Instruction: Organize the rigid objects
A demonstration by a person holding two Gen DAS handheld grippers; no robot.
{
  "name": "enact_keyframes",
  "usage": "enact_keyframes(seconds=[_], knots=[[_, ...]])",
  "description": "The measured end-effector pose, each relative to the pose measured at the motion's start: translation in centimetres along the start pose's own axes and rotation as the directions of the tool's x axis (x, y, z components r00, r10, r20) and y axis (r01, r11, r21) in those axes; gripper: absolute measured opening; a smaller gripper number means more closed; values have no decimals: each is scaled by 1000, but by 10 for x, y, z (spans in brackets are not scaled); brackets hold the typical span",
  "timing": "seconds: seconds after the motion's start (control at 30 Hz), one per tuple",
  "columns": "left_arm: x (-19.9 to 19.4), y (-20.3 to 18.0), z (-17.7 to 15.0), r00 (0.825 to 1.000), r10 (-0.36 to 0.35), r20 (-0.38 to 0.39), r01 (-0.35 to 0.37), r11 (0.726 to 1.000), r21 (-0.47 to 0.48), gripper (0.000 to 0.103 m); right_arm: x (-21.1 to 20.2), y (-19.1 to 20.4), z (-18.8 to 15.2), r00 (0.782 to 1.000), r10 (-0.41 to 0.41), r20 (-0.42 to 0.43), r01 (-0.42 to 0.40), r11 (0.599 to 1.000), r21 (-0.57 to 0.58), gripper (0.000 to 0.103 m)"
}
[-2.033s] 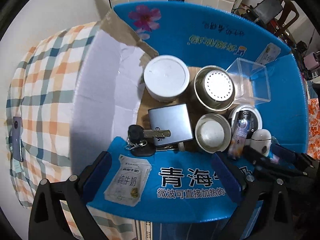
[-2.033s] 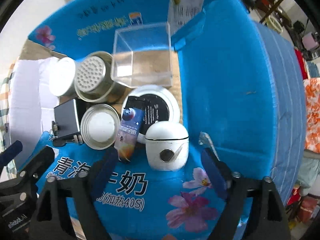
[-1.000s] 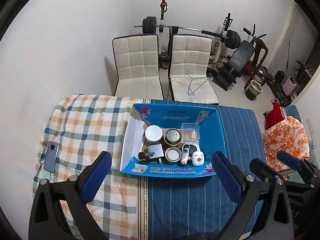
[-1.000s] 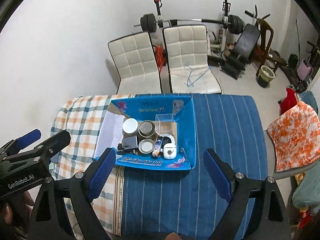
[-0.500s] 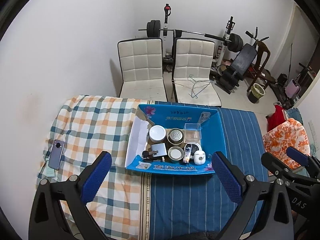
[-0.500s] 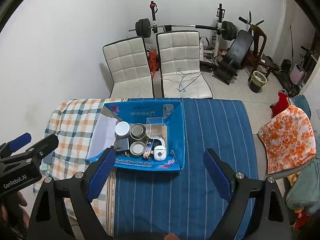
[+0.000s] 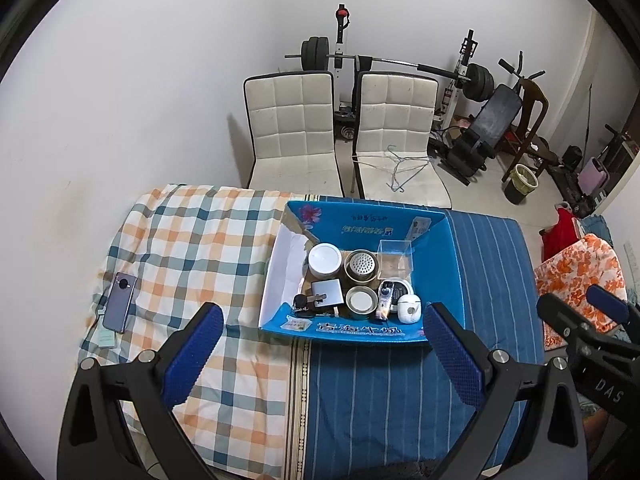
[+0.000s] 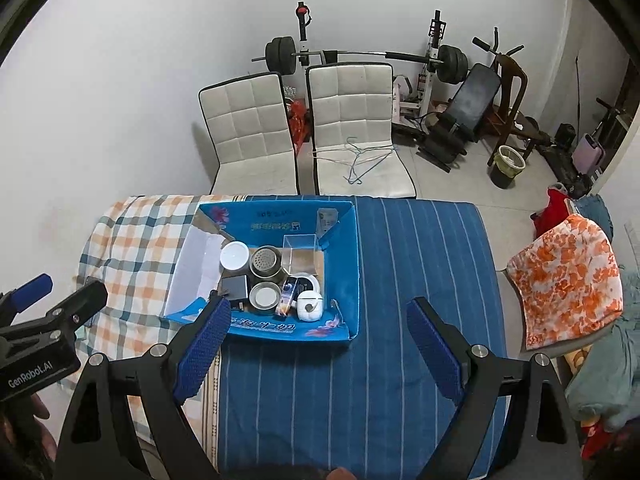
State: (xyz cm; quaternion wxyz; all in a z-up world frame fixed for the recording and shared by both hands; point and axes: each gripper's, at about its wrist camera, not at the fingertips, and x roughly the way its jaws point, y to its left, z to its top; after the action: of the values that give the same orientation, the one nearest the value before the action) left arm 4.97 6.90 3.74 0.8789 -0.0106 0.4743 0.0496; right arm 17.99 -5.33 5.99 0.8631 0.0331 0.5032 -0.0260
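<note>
A blue cardboard box (image 7: 440, 264) (image 8: 344, 264) sits on the bed. Inside it are a white jar (image 7: 324, 260), two metal tins (image 7: 361, 266) (image 7: 361, 299), a clear plastic box (image 7: 395, 258), a grey case (image 7: 328, 293), keys (image 7: 302, 304), a round black-and-white item (image 7: 398, 289), a small printed carton (image 7: 383, 300) and a white rounded gadget (image 7: 409, 309). My left gripper (image 7: 324, 350) is open and empty, held high above the bed, near side of the box. My right gripper (image 8: 318, 344) is open and empty, likewise high above it.
The bed has a checked cover (image 7: 192, 248) on the left and a blue striped cover (image 7: 400, 392) on the right. A phone (image 7: 120, 302) lies at the left edge. Two white chairs (image 7: 292, 136) and gym equipment (image 7: 480, 120) stand beyond. An orange floral cloth (image 8: 568, 276) lies right.
Both grippers have pulled far up and back from the box, from close above its contents to high over the bed. The box contents have not moved.
</note>
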Motion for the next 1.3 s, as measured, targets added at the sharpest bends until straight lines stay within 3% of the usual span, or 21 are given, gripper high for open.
enact_keyframes(seconds=[1.3], knots=[[3, 7, -4, 1000, 18, -14, -18, 1000, -7, 103, 3, 2, -6, 1000, -10, -4, 10, 1000, -20, 92]])
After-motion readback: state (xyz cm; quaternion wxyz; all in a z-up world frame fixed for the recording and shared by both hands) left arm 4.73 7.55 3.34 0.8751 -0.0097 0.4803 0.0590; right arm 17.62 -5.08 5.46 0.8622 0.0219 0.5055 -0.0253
